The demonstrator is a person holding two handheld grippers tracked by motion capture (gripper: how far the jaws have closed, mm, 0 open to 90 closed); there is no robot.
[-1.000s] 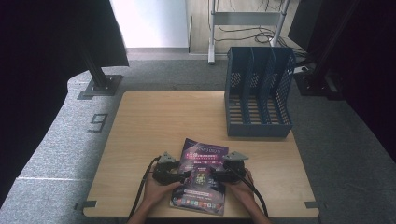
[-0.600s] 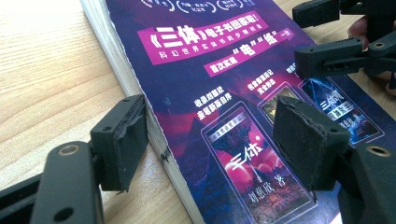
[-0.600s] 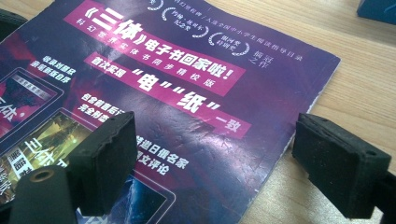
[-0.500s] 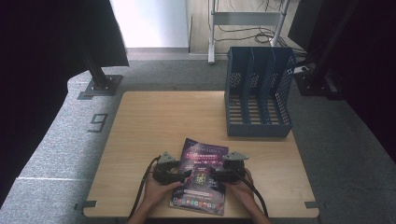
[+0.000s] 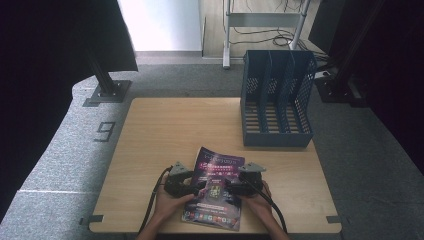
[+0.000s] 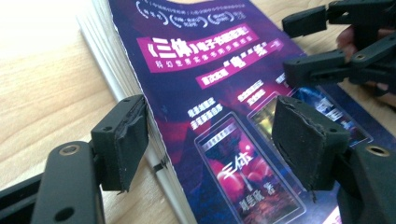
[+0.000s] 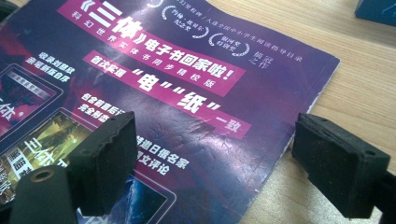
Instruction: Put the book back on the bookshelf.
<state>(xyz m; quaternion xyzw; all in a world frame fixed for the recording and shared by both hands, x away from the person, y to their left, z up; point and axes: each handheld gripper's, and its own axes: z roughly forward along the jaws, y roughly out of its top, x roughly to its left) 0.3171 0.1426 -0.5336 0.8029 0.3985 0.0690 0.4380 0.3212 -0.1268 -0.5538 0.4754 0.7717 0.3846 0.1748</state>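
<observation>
Between both open grippers' jaws lies the purple magazine (image 5: pixel 216 187).

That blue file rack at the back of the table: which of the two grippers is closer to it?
The right one. The right gripper sits at the magazine's right edge, on the side of the blue file rack. The left gripper sits at the magazine's left edge, farther from the rack.

Looking down and forward from above the near side of the table (image 5: pixel 165 125) in the high view. Riding low and close in each gripper view, facing along the jaws from opposite sides, left gripper (image 6: pixel 215 140) astride one edge, right gripper (image 7: pixel 212 168) astride the other. Sharing the purple magazine (image 5: pixel 216 186) across all three.
</observation>
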